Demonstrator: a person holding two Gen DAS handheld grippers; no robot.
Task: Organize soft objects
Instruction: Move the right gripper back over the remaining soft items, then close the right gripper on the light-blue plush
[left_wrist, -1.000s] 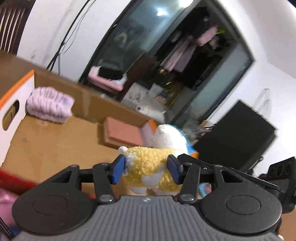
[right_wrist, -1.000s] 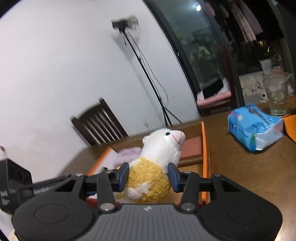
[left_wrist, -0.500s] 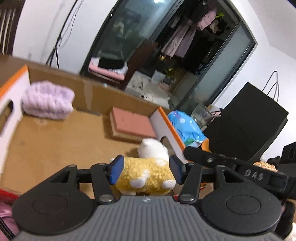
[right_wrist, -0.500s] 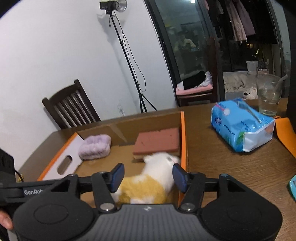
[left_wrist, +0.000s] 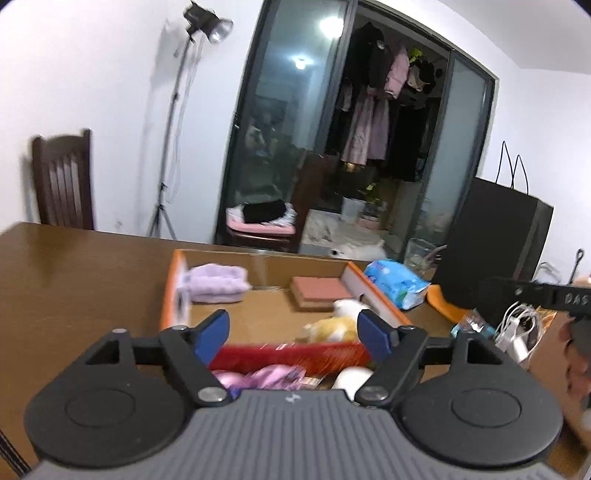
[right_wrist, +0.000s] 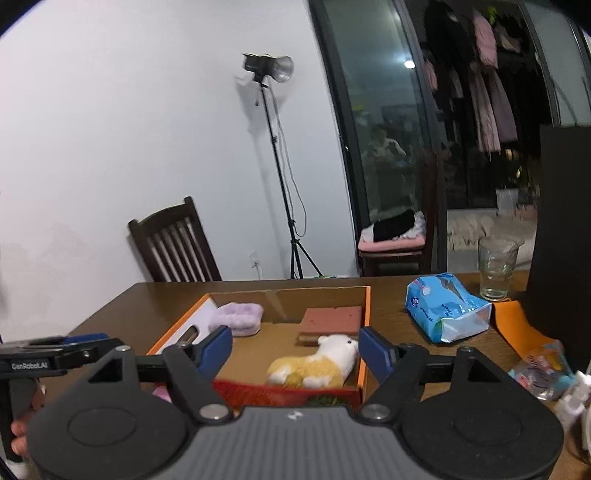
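Note:
A yellow-and-white plush sheep (right_wrist: 314, 365) lies on its side in the cardboard box (right_wrist: 364, 306), near its right wall; it also shows in the left wrist view (left_wrist: 334, 325). A purple fluffy cloth (right_wrist: 238, 317) and a pink sponge block (right_wrist: 330, 319) lie at the box's far end. My right gripper (right_wrist: 295, 349) is open and empty, above the box's near edge. My left gripper (left_wrist: 293, 334) is open and empty, pulled back from the box.
A blue tissue pack (right_wrist: 445, 308), a glass (right_wrist: 495, 267) and an orange cloth (right_wrist: 517, 325) lie right of the box on the brown table (right_wrist: 122, 314). Pink and white soft things (left_wrist: 266, 376) lie in a red container at the near edge. A black bag (left_wrist: 495, 236) stands right.
Both grippers held the plush sheep a second ago. They let it go into the box, opened wide and pulled back and up.

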